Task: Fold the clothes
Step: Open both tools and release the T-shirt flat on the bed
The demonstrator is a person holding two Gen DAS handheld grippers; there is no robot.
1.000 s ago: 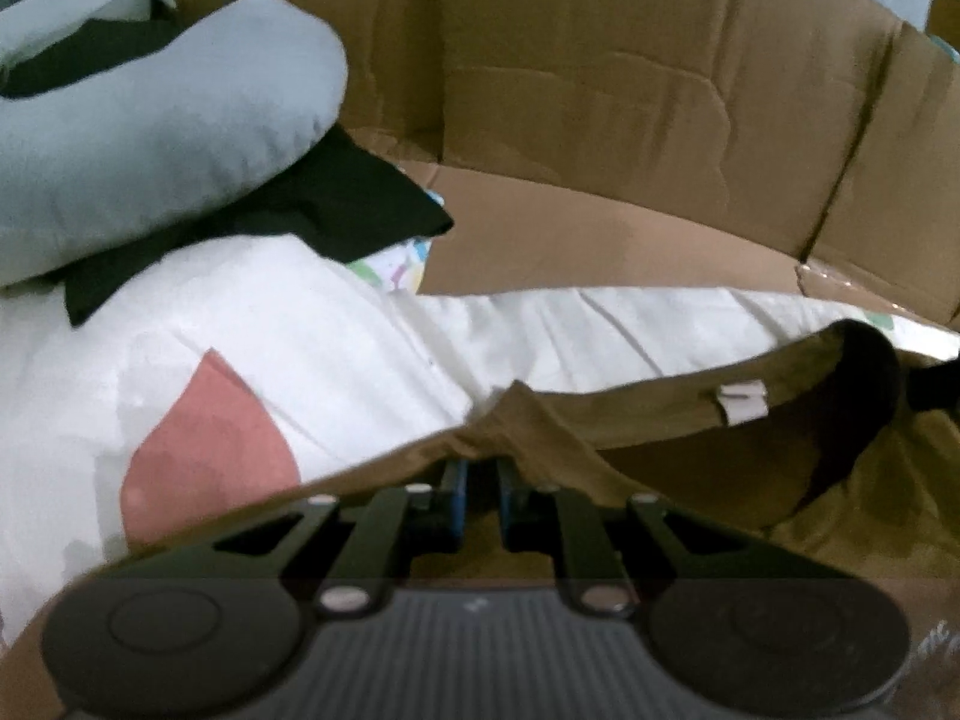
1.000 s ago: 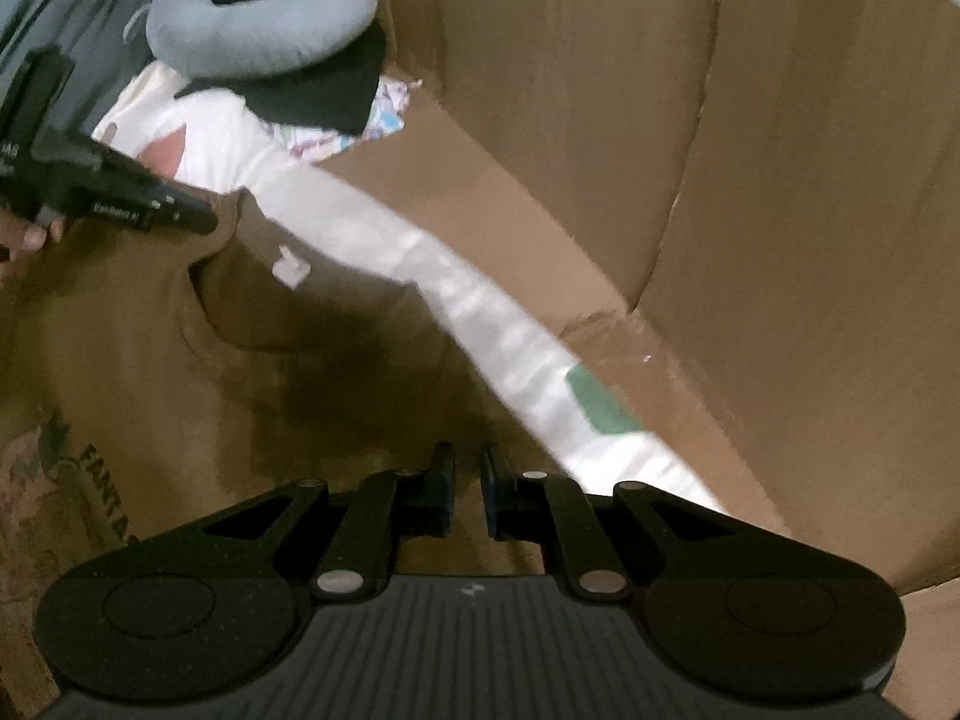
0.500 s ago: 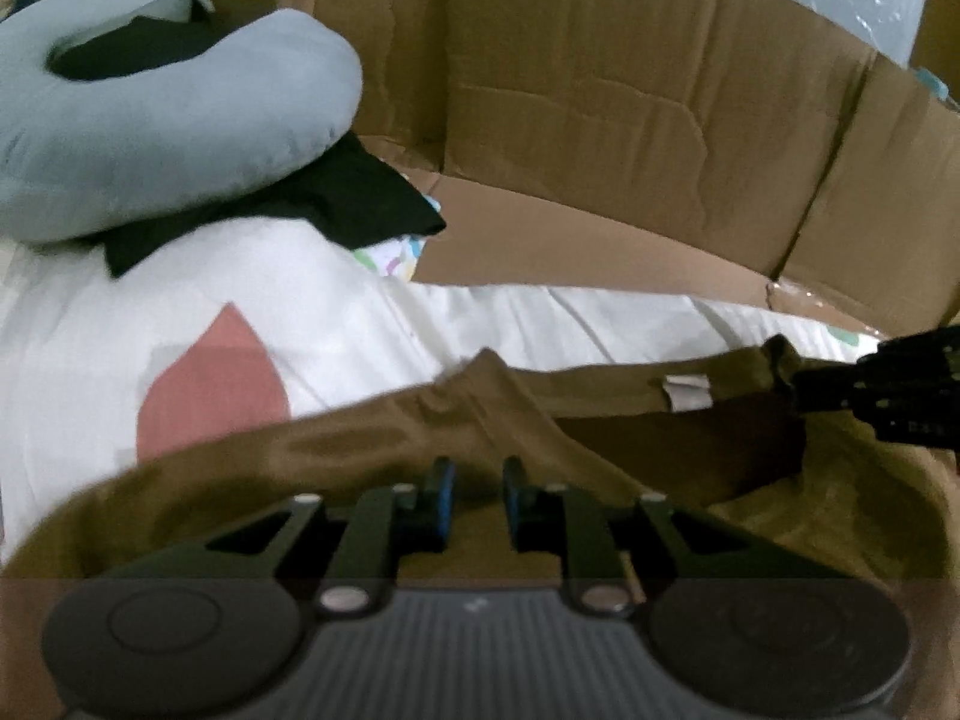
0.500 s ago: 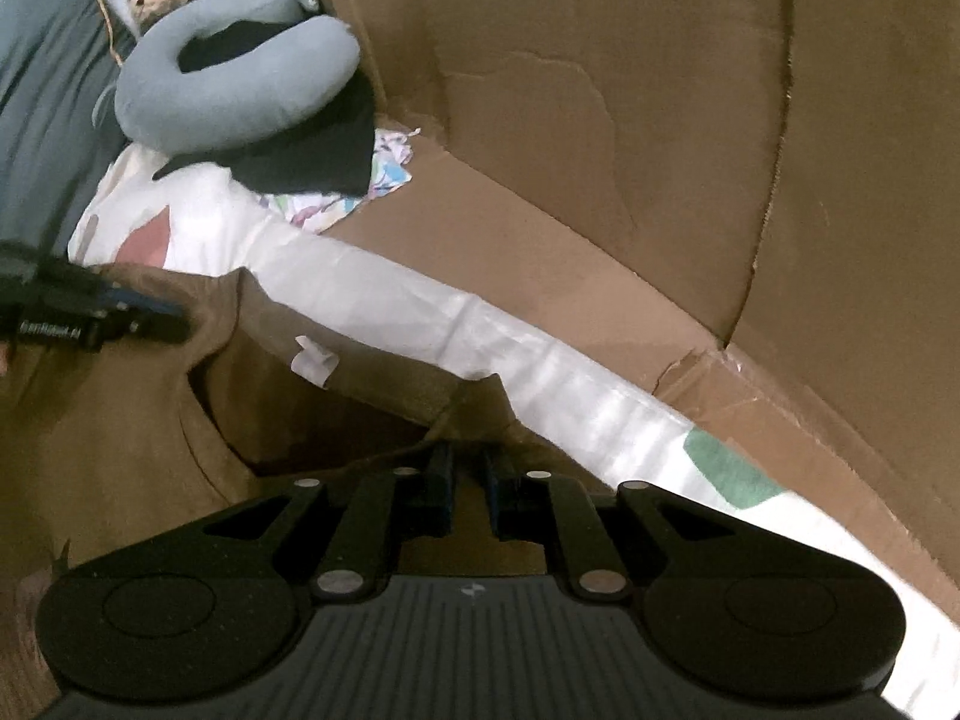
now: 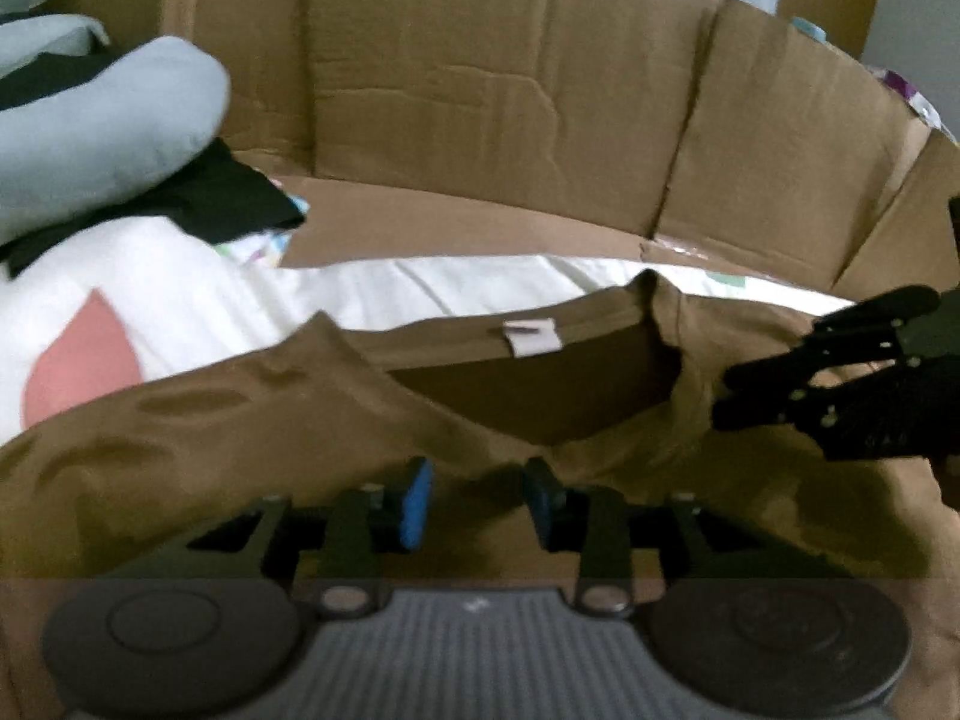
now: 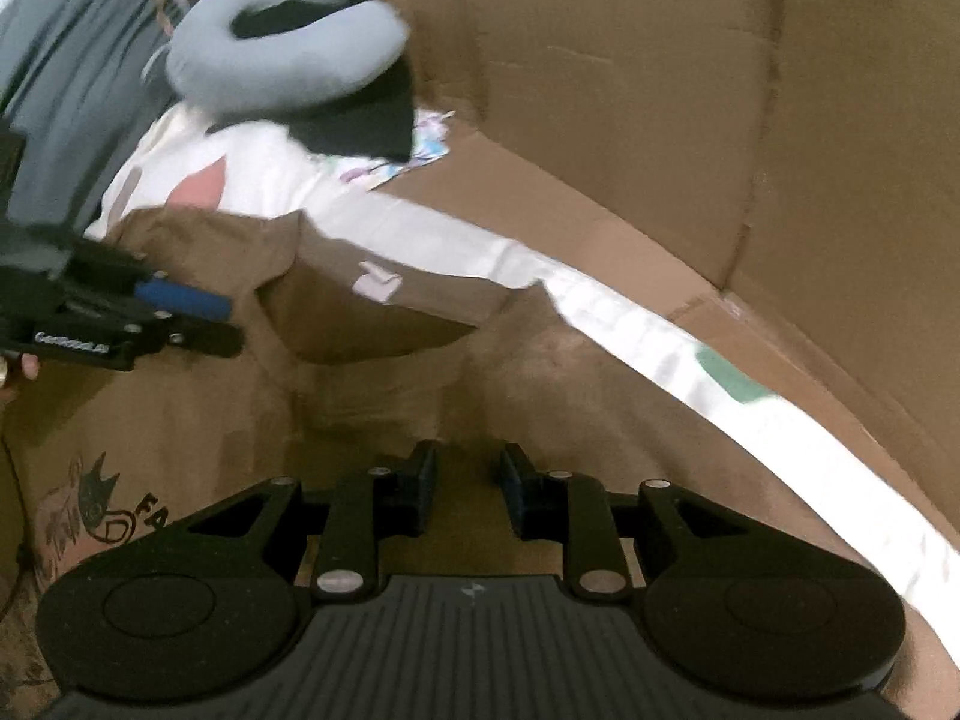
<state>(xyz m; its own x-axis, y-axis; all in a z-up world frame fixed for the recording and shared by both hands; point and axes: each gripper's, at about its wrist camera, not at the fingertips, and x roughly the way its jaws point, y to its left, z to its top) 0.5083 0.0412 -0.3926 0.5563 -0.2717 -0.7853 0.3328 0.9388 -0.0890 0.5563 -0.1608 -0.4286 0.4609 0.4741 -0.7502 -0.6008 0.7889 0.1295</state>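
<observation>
A brown T-shirt (image 5: 180, 420) lies spread on white bedding (image 5: 432, 288), its collar with a white label (image 5: 531, 337) facing the cardboard wall. In the left wrist view my left gripper (image 5: 478, 498) hovers over the shirt's left shoulder, jaws opening, blue pads apart and clear of the cloth. My right gripper (image 5: 726, 399) shows at the right edge. In the right wrist view my right gripper (image 6: 469, 483) is over the shirt (image 6: 372, 420) at the other shoulder, jaws opening, nothing pinched. My left gripper (image 6: 231, 324) is left of the label (image 6: 375, 283). A dark print (image 6: 102, 510) marks the shirt's front.
Cardboard walls (image 5: 480, 90) close in the far side and the right (image 6: 780, 120). A grey neck pillow (image 6: 288, 60) rests on a black garment (image 6: 360, 126) at the far left. The bedding has a pink patch (image 5: 84, 360) and a green patch (image 6: 729, 375).
Both grippers were shut on the shirt's shoulders and have let go, their jaws now apart. The shirt has settled flat, and both grippers have drawn back from the collar.
</observation>
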